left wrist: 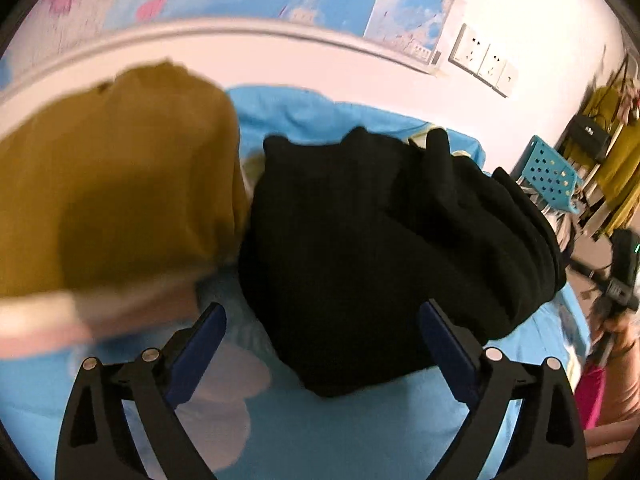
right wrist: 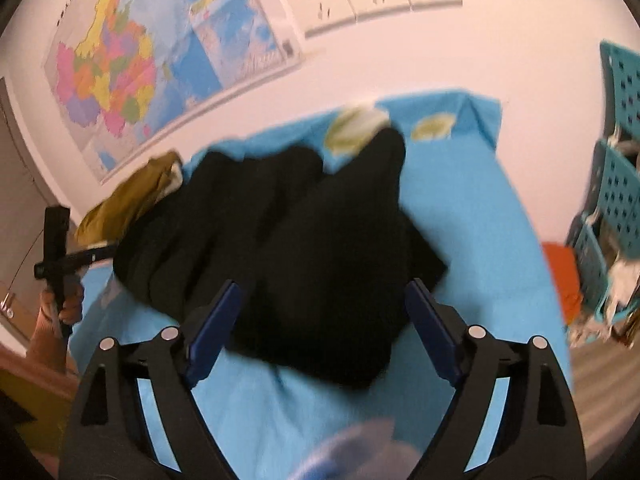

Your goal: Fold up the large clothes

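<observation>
Ahead of both spread, empty grippers, left (left wrist: 322,344) and right (right wrist: 322,320), we should pinch the black garment's (left wrist: 380,240) near edge squarely.

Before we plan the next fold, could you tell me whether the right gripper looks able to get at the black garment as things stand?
Probably yes: the right gripper is open, the black garment lies directly ahead, and nothing sits between them.

A crumpled garment (right wrist: 288,248) lies on the sheet-covered tabletop (right wrist: 460,216). Left of it lies another garment (right wrist: 128,200); behind it the wall map (right wrist: 120,76); right, a basket rack (right wrist: 616,184).
</observation>
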{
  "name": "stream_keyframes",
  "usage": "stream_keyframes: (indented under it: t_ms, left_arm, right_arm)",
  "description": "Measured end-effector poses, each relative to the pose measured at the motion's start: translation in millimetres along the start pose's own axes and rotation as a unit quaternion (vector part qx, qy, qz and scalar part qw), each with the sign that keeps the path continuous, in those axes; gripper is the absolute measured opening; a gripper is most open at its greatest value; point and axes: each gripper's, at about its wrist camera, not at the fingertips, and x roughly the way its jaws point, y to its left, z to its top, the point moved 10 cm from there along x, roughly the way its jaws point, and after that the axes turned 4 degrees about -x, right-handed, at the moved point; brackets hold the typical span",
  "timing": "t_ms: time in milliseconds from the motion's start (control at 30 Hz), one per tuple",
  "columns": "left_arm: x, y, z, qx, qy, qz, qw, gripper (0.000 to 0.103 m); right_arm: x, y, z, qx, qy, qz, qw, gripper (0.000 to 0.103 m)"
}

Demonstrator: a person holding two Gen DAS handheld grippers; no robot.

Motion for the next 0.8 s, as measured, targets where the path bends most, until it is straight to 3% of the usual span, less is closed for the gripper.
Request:
stream_keyframes:
  t_ms: [67,133,167,200,233,300,400,467,567,633,667,733,800]
  left_arm:
    - [13.6,-2.6,-4.2,-0.004,0.014,-0.001,0.9999,0.093]
    - [27.4,-9.6,-5.6,-0.014,0.021,-0.005,0.9997,0.093]
    - [32.7,-15.1,-3.6,-0.018,0.022,-0.010,0.9996,0.090]
    - [36.3,-18.1,-3.3,-0.022,0.024,-0.018,0.9993,0.076]
    - [37.5,-18.8,-3.5,-0.027,0.027,-0.020,0.9991,0.070]
    - [30.5,-21.4,-1.2,-0.032,0.029,-0.030,0.9986,0.033]
    - [-2.1,-24.6,3.7,-0.072,0.041,-0.071,0.9940,0.023]
    - [-28.0,-31.1,6.8,-0.068,0.033,-0.101,0.9920,0.023]
    - [-24.7,-31.4,-7.7,-0.069,0.066,-0.107,0.9897,0.024]
    - [2.6,-17.1,-27.1,-0.082,0.112,-0.073,0.9877,0.031]
    - [10.6,-11.0,-32.9,-0.089,0.124,-0.059,0.9865,0.040]
    - [10.5,-5.6,-31.0,-0.091,0.109,-0.051,0.9886,0.052]
    - [-3.3,-4.2,-22.0,-0.072,0.077,-0.014,0.9943,0.064]
  right_arm:
    - [15.5,-0.9,-10.1,-0.005,0.014,-0.014,1.000,0.082]
    - [22.1,-0.3,-11.6,0.011,0.017,0.006,1.000,0.070]
    - [19.9,-1.0,-8.0,0.015,0.011,0.011,1.000,0.054]
    - [14.7,0.5,-4.2,0.010,0.004,0.016,1.000,0.035]
    - [5.2,1.5,1.7,0.003,-0.008,0.016,1.000,0.021]
    - [-19.2,-5.2,17.6,0.004,-0.029,-0.003,1.000,0.004]
    - [-73.5,-9.4,47.3,-0.011,-0.078,-0.048,0.996,0.002]
    - [-89.8,-6.8,53.6,-0.020,-0.093,-0.052,0.994,0.003]
    - [-74.4,-17.8,39.6,-0.021,-0.056,-0.060,0.996,0.003]
    - [-47.1,-31.9,17.2,0.002,-0.012,-0.065,0.998,0.003]
    - [-33.3,-35.6,4.1,0.004,0.016,-0.070,0.997,0.004]
    - [-19.4,-45.4,-11.0,0.009,0.048,-0.098,0.994,0.016]
    - [-27.1,-43.4,-6.0,0.015,0.036,-0.098,0.994,0.023]
